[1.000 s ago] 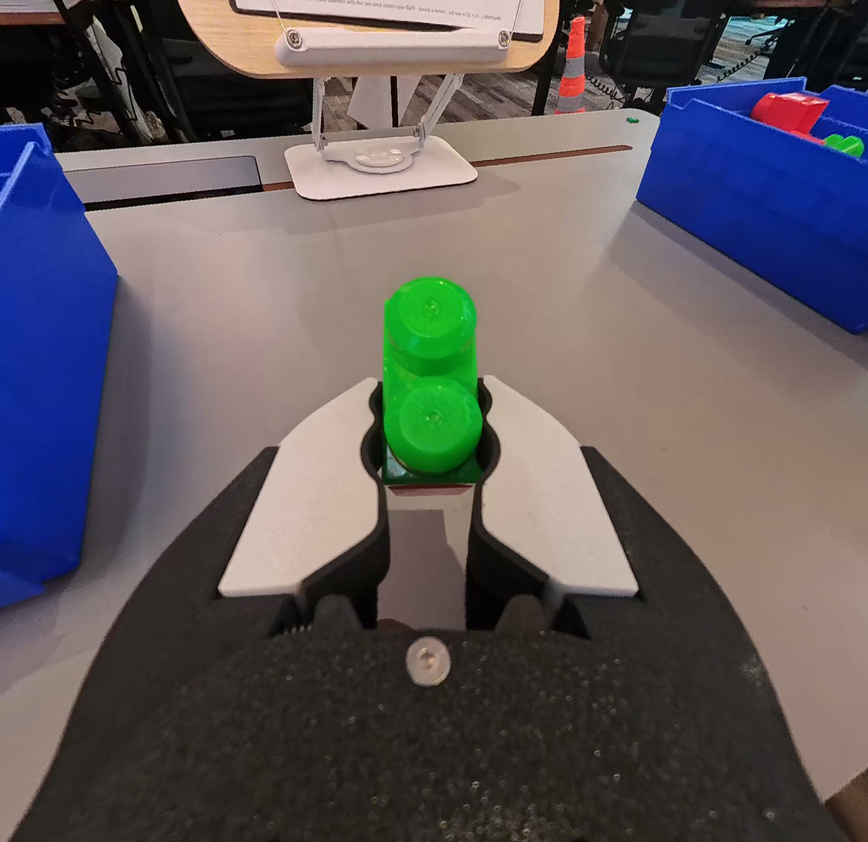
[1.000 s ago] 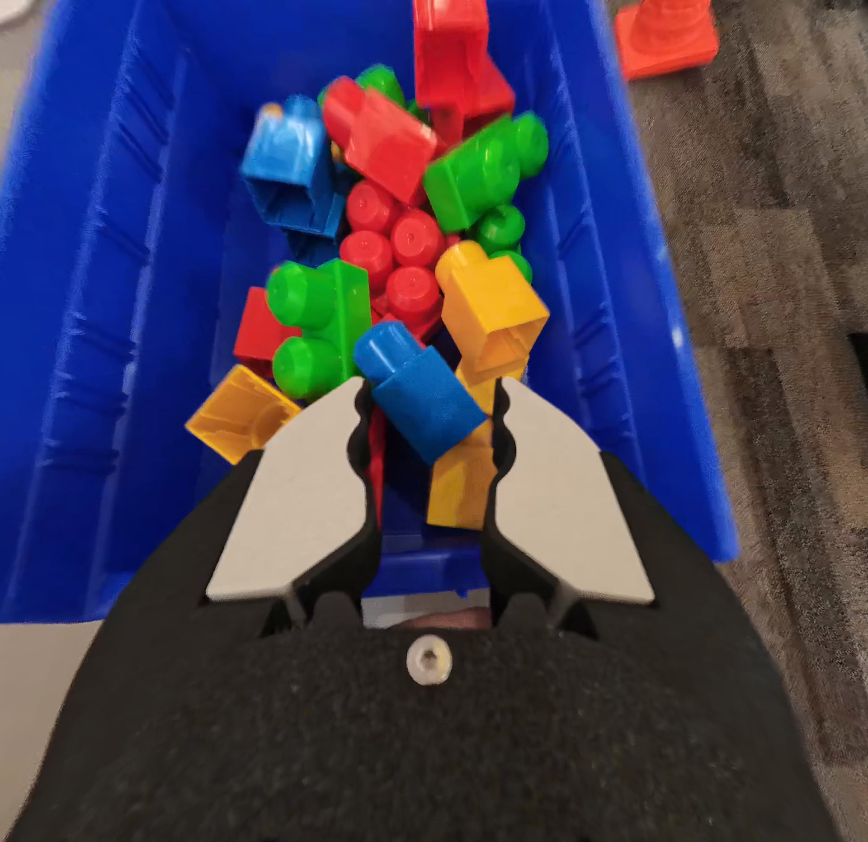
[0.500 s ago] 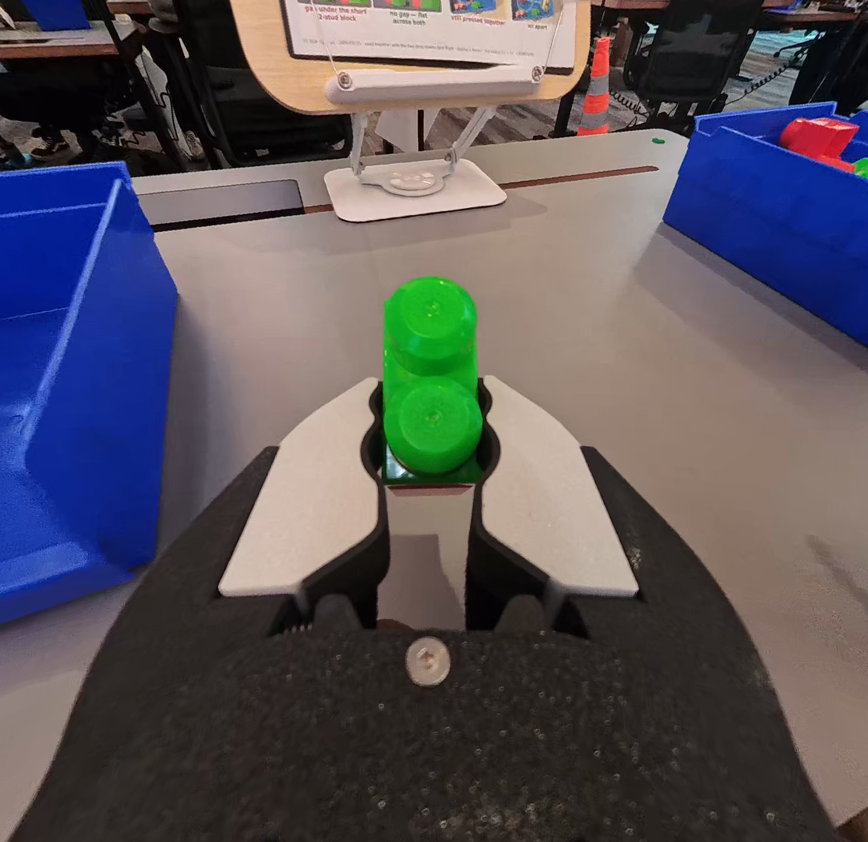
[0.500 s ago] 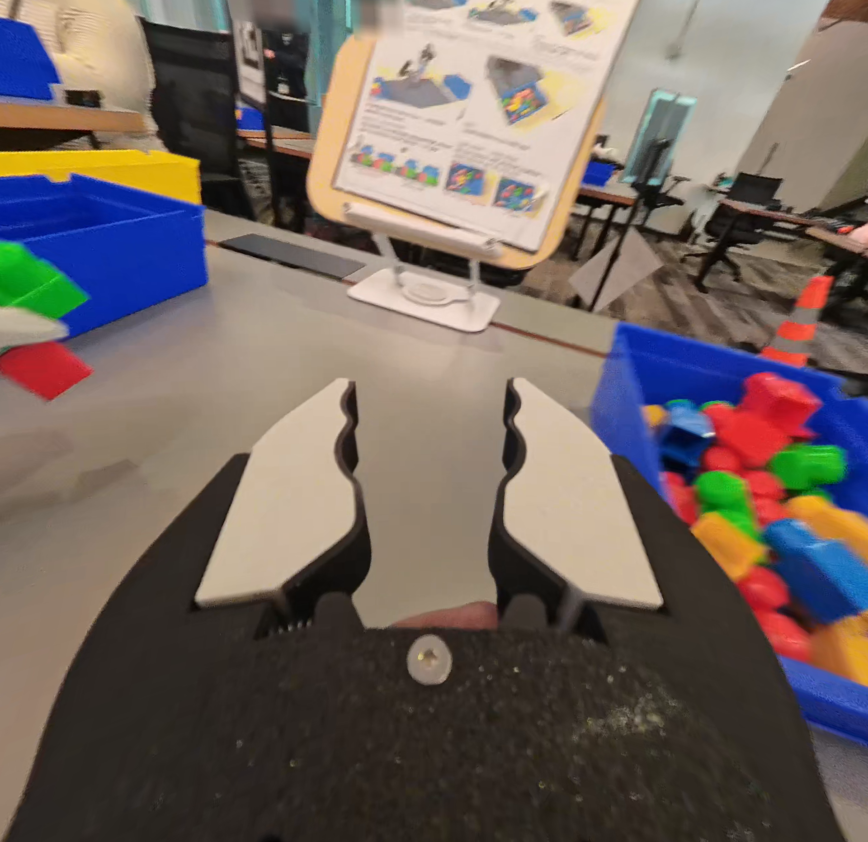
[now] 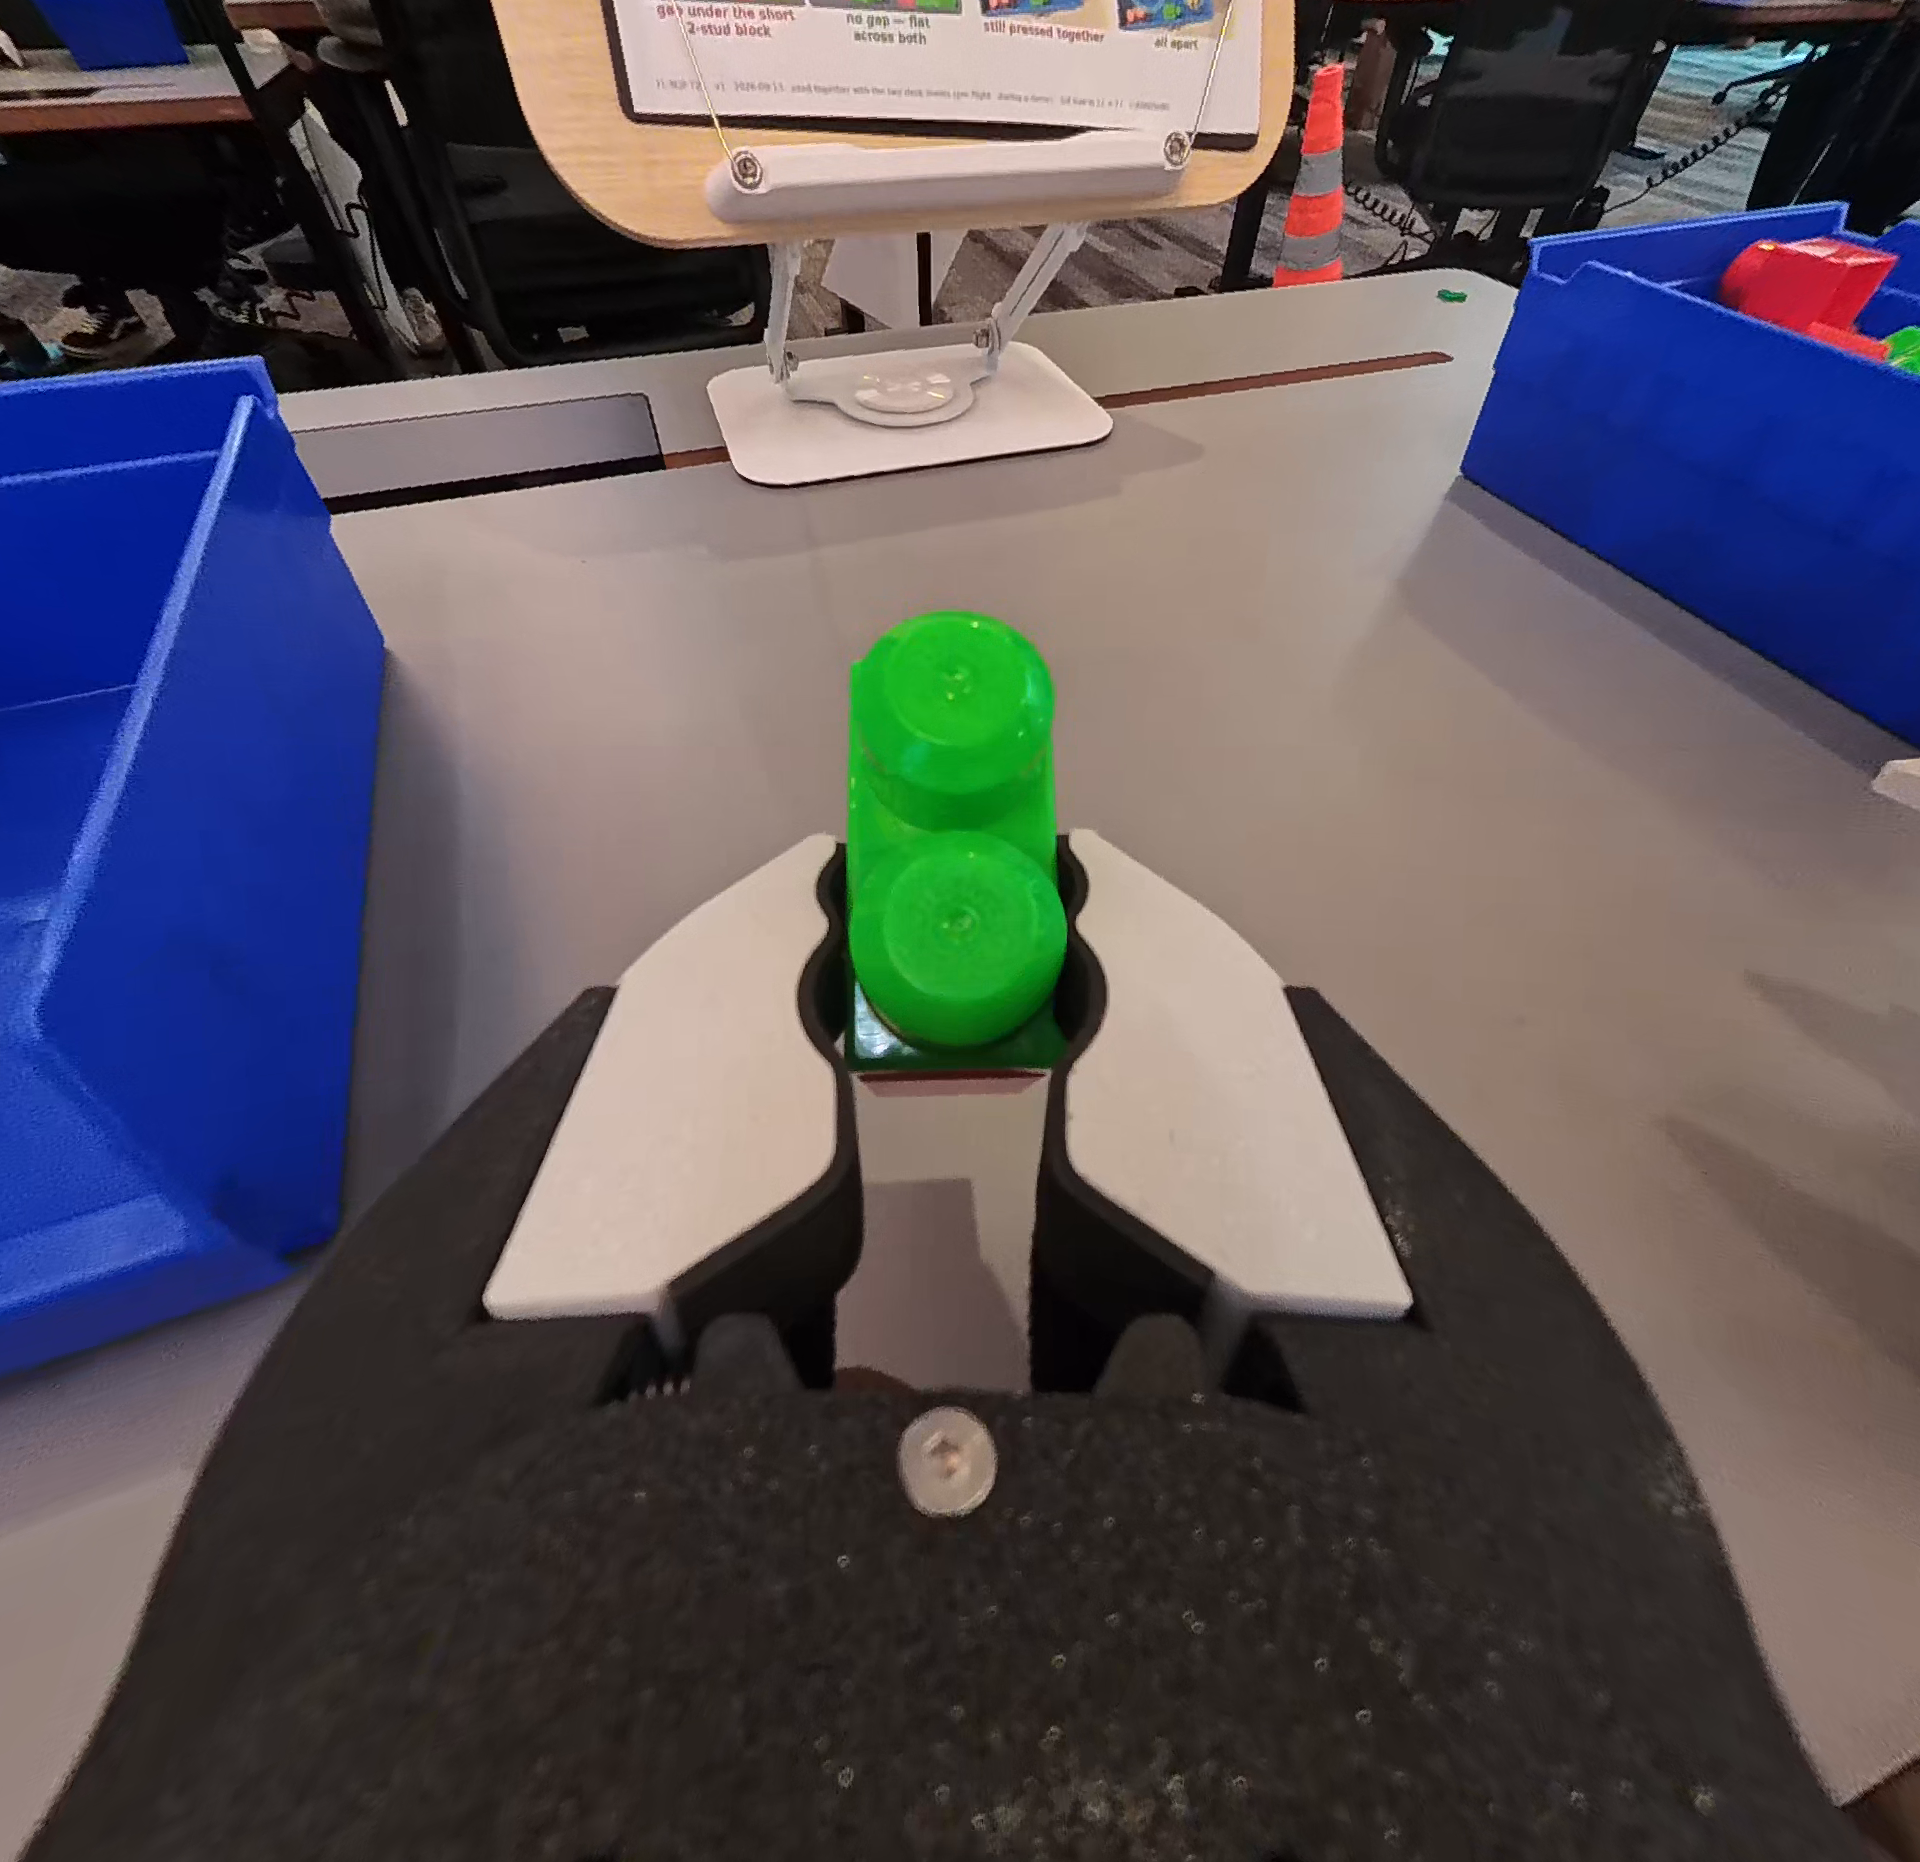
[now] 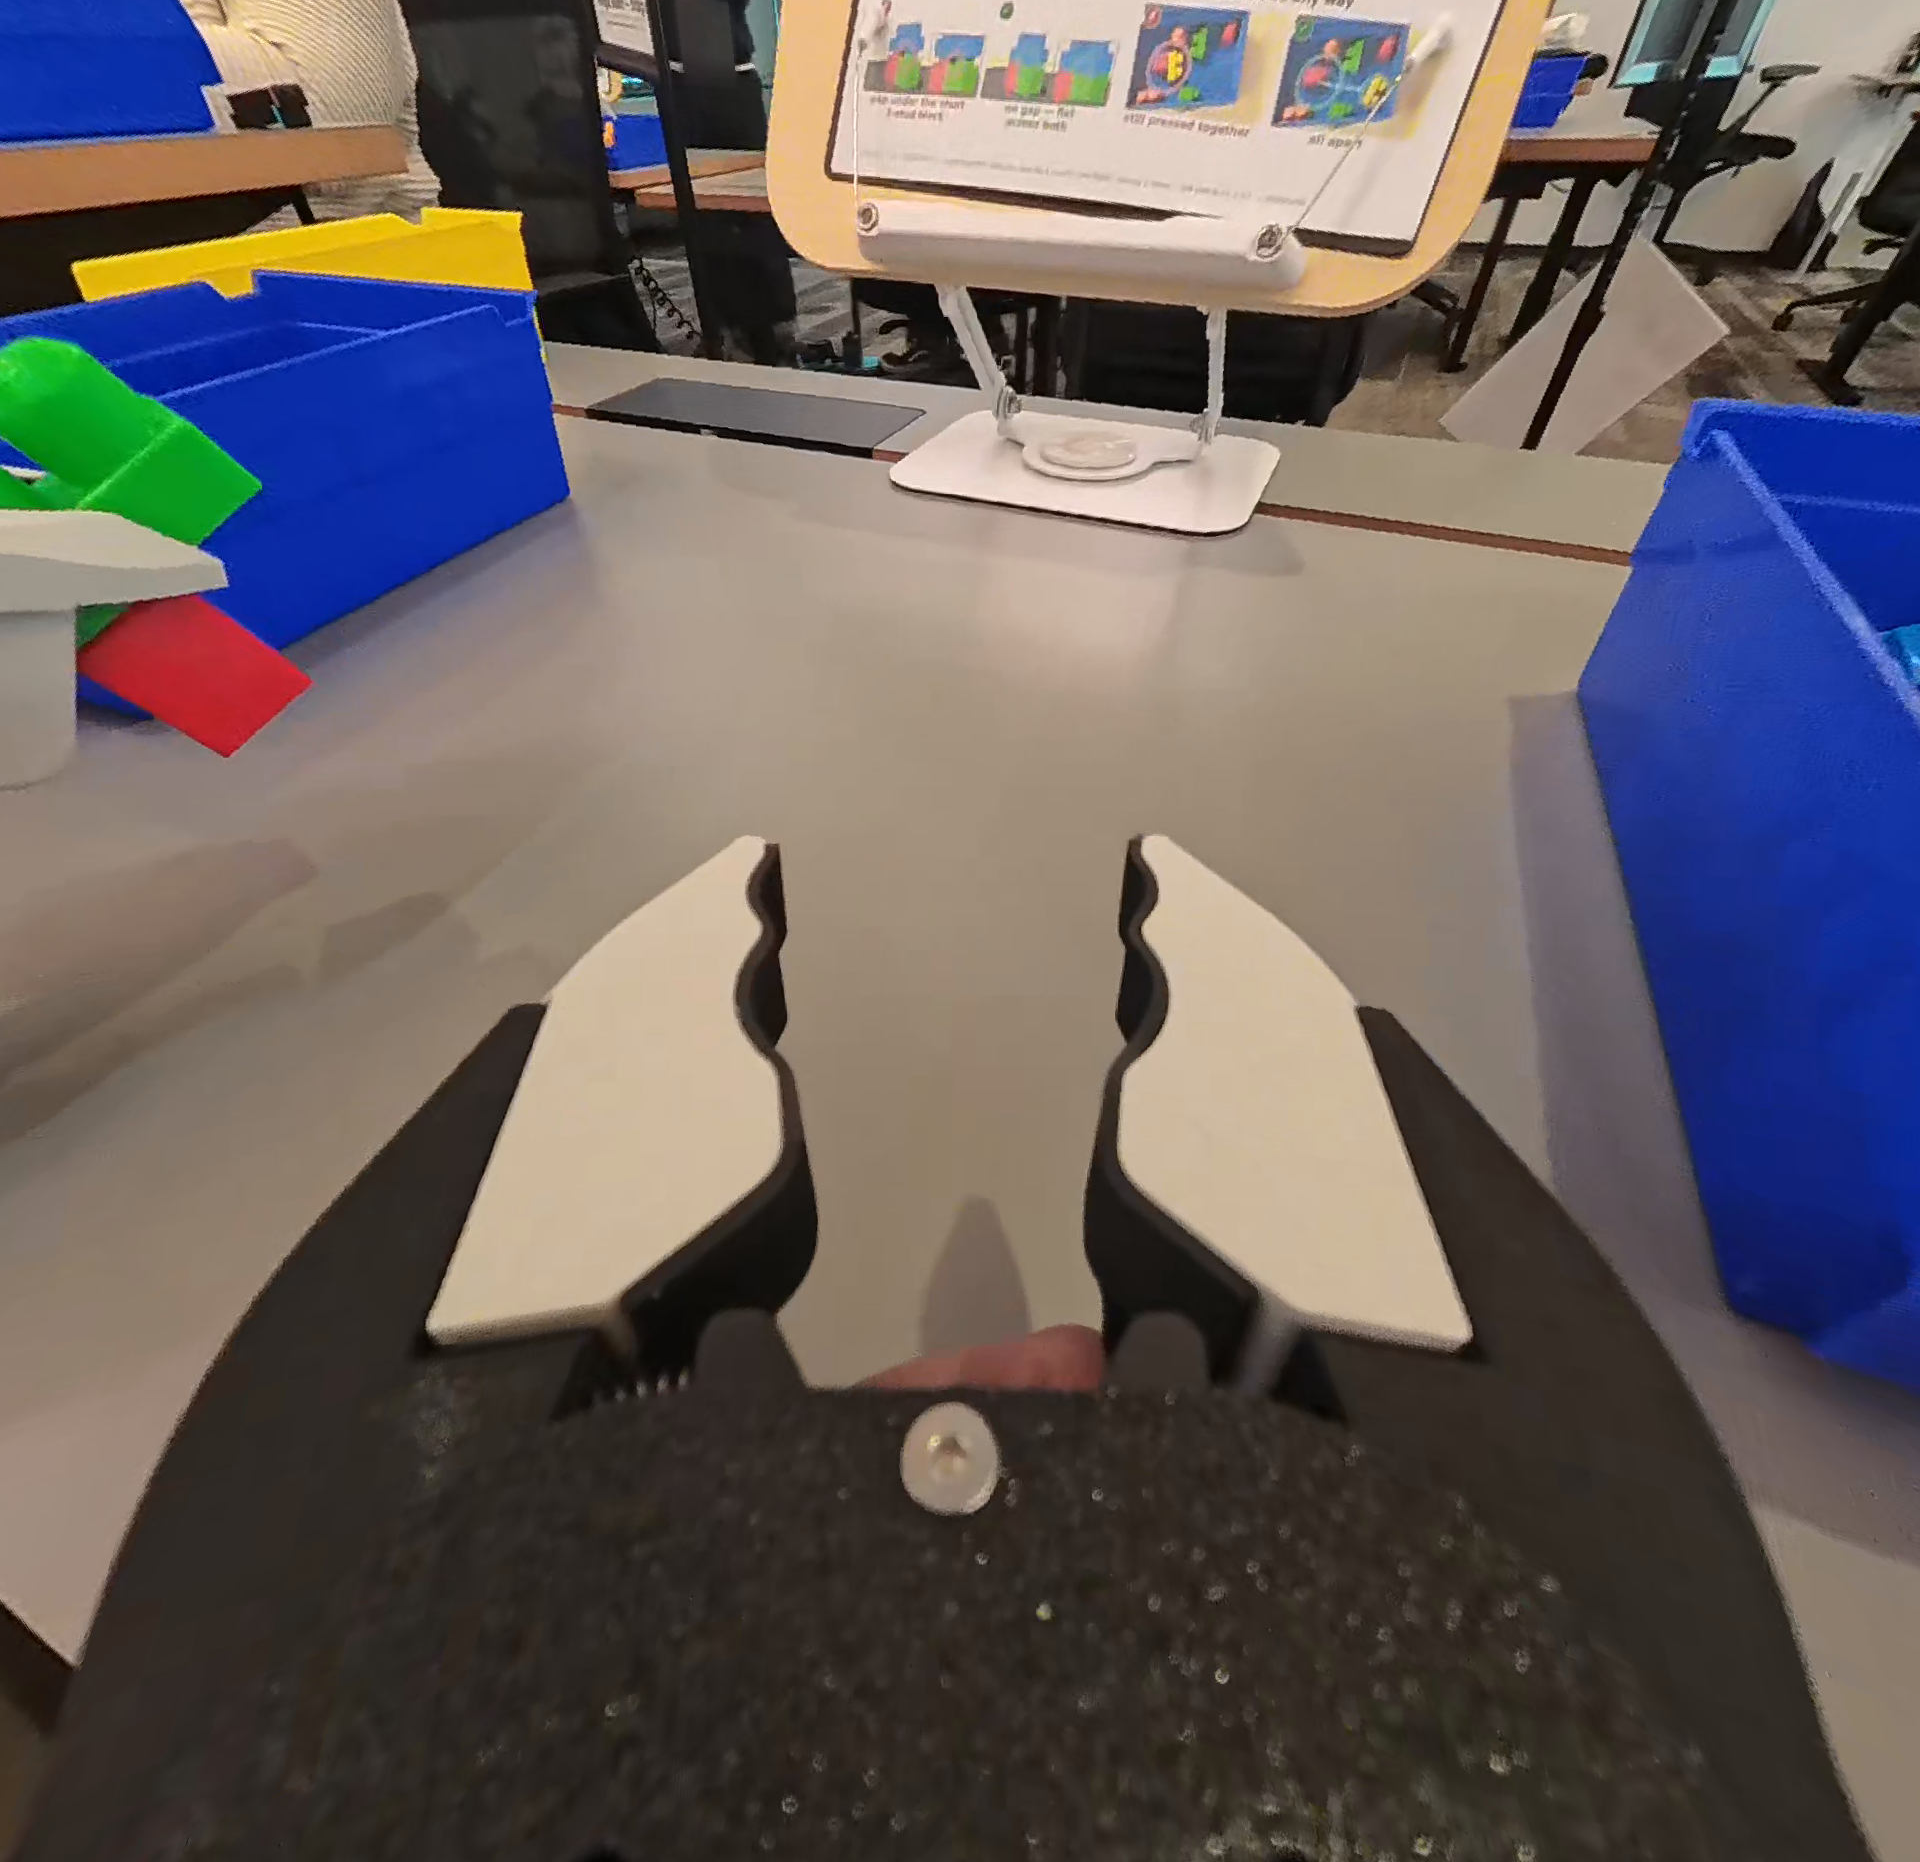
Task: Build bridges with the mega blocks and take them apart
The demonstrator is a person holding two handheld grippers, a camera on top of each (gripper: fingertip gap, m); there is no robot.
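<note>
A green two-stud block (image 5: 951,856) is being gripped between the closed fingers of the left gripper (image 5: 951,939), its long axis running straight forward along the fingers and its studs facing up toward the camera. A red block (image 6: 192,669) is being carried beneath it, seemingly pressed to its underside (only a thin red edge is showing in the left wrist view). Nothing is being held by the right gripper (image 6: 951,856), whose fingers are being kept wide apart above the bare grey table (image 6: 935,690). The green and red pair is being held up off the table, well to the right gripper's left. Loose blocks are lying in the blue bin (image 6: 1766,877) just to its right, nearer that gripper, so the next piece would probably be fetched from there.
</note>
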